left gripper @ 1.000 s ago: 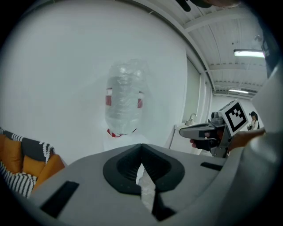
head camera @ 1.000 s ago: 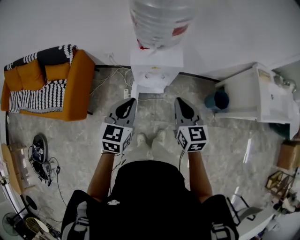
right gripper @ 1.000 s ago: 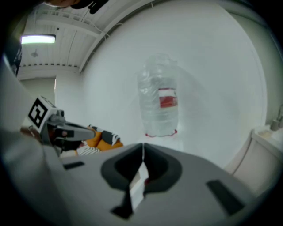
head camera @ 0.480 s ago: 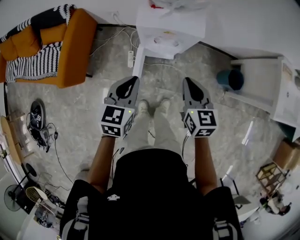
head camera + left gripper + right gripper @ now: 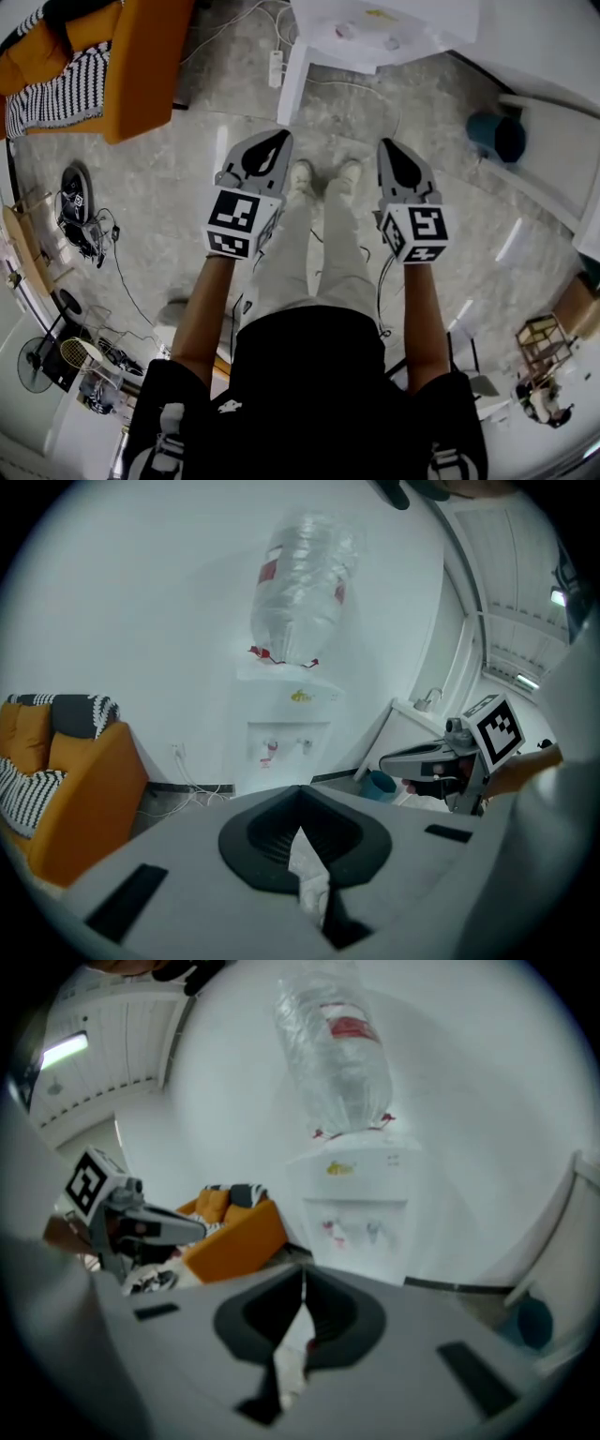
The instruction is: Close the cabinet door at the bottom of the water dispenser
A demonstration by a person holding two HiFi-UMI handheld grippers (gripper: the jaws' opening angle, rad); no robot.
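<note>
The white water dispenser (image 5: 375,28) stands at the top edge of the head view, with its open cabinet door (image 5: 289,89) a white panel jutting out on its left side. My left gripper (image 5: 277,141) and right gripper (image 5: 392,145) are side by side above the person's shoes, short of the dispenser, both shut and empty. The left gripper view has the dispenser (image 5: 286,724) and its bottle (image 5: 300,592) ahead, beyond my shut left gripper (image 5: 300,794). In the right gripper view the dispenser (image 5: 361,1213) rises behind my shut right gripper (image 5: 303,1274). Both hide the door.
An orange sofa (image 5: 112,66) stands left of the dispenser. A power strip with cables (image 5: 275,64) lies by the open door. A blue bin (image 5: 497,136) and a white cabinet (image 5: 562,141) are at the right. Gadgets and cords (image 5: 75,192) lie on the floor at left.
Both grippers have sunk lower, still shut and side by side. The head view has tipped down: the bottle has left it and the dispenser has slid to the top edge.
</note>
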